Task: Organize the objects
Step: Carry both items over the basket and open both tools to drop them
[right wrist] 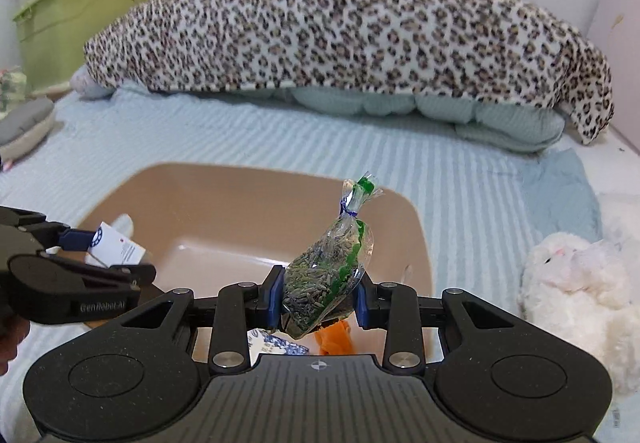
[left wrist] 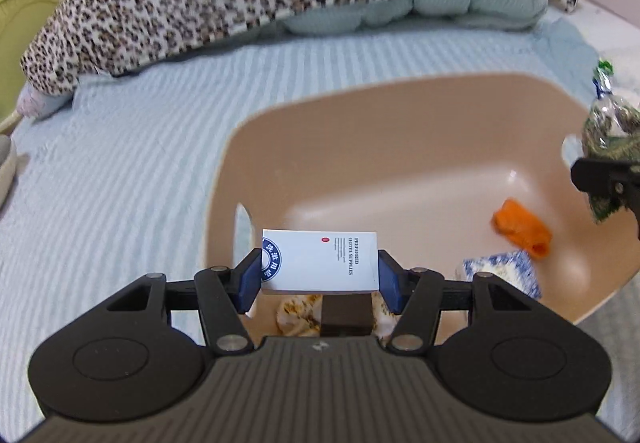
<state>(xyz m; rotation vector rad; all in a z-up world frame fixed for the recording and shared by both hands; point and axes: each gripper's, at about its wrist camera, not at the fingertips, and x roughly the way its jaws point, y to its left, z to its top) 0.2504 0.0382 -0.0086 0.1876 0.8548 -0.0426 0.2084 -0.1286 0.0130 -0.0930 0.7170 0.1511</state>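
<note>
My left gripper (left wrist: 319, 275) is shut on a small white box (left wrist: 320, 261) with a blue round logo, held above the near left part of a tan plastic basin (left wrist: 400, 131). My right gripper (right wrist: 318, 301) is shut on a clear bag of dried lavender (right wrist: 328, 271) tied at the top, held above the basin (right wrist: 224, 199). Inside the basin lie an orange item (left wrist: 522, 229), a blue-and-white patterned packet (left wrist: 506, 271) and a yellowish patterned item (left wrist: 298, 317) partly hidden under my left gripper. The left gripper with the box (right wrist: 116, 249) also shows in the right wrist view.
The basin sits on a bed with a light blue striped cover (left wrist: 120, 163). A leopard-print blanket (right wrist: 340, 35) over pillows lies at the back. A white plush toy (right wrist: 580, 279) lies right of the basin. A green bin (right wrist: 76, 23) stands at the back left.
</note>
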